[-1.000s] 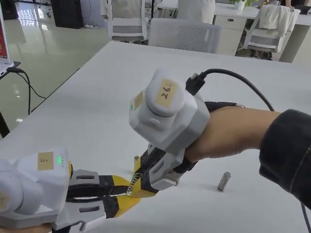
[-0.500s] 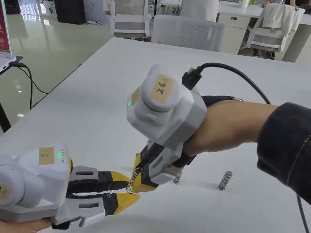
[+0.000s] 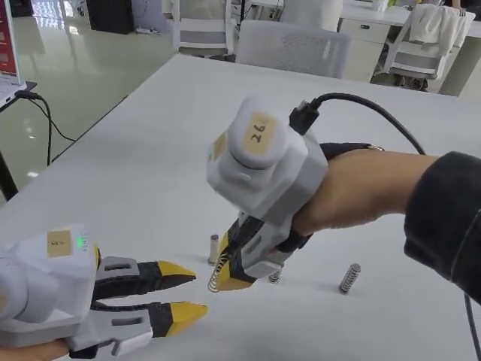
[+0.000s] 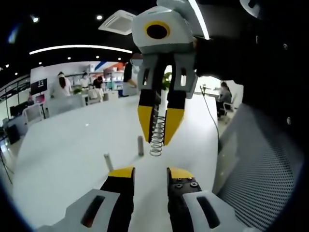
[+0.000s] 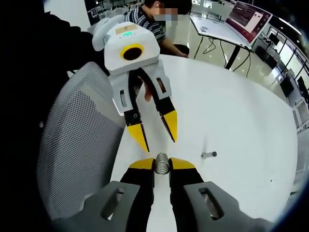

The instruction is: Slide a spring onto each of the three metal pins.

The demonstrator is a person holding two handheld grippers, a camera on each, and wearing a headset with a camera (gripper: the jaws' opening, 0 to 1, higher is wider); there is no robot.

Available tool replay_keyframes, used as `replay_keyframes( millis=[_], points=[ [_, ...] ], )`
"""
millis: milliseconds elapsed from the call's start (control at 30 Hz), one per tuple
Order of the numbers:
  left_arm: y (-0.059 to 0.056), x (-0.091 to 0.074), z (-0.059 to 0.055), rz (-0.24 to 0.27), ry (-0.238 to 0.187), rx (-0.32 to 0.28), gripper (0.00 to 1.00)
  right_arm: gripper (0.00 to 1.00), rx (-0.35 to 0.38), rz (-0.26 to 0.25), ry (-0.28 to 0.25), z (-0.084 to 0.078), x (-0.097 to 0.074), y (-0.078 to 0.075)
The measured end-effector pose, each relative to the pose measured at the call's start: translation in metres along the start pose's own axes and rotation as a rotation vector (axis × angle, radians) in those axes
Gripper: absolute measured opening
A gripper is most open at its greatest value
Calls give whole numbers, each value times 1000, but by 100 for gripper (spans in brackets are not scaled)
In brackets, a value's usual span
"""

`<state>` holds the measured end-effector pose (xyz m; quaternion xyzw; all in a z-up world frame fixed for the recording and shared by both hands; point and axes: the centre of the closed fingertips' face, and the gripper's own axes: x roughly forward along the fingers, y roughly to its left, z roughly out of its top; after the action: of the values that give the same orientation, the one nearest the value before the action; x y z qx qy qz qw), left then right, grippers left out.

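With the right claw [image 3: 231, 280] clenched on a spring [image 3: 219, 274] and the left claw [image 3: 189, 292] released, threading next needs it aligned over the pin [image 3: 213, 249] at its eleven o'clock.

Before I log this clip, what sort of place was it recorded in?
Probably an open-plan office or lab: a long white table, grey office chairs at its far end, and more desks behind, one carrying a screen.

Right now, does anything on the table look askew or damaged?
Nothing damaged or spilled. The spring farthest right in the head view leans rather than standing straight; whether it sits on a pin is unclear. The bare pin stands upright.
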<state>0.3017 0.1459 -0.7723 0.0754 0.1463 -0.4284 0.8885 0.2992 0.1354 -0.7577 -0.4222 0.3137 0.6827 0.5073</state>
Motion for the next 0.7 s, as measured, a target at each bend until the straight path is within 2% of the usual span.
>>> replay_keyframes(
  millis=[533, 700],
  points=[
    [9, -7, -11, 60, 5, -53, 38, 9, 11, -40, 33, -13, -11, -18],
    [9, -8, -13, 66, 6, -58, 40, 9, 13, -52, 43, -16, -13, -24]
  ],
)
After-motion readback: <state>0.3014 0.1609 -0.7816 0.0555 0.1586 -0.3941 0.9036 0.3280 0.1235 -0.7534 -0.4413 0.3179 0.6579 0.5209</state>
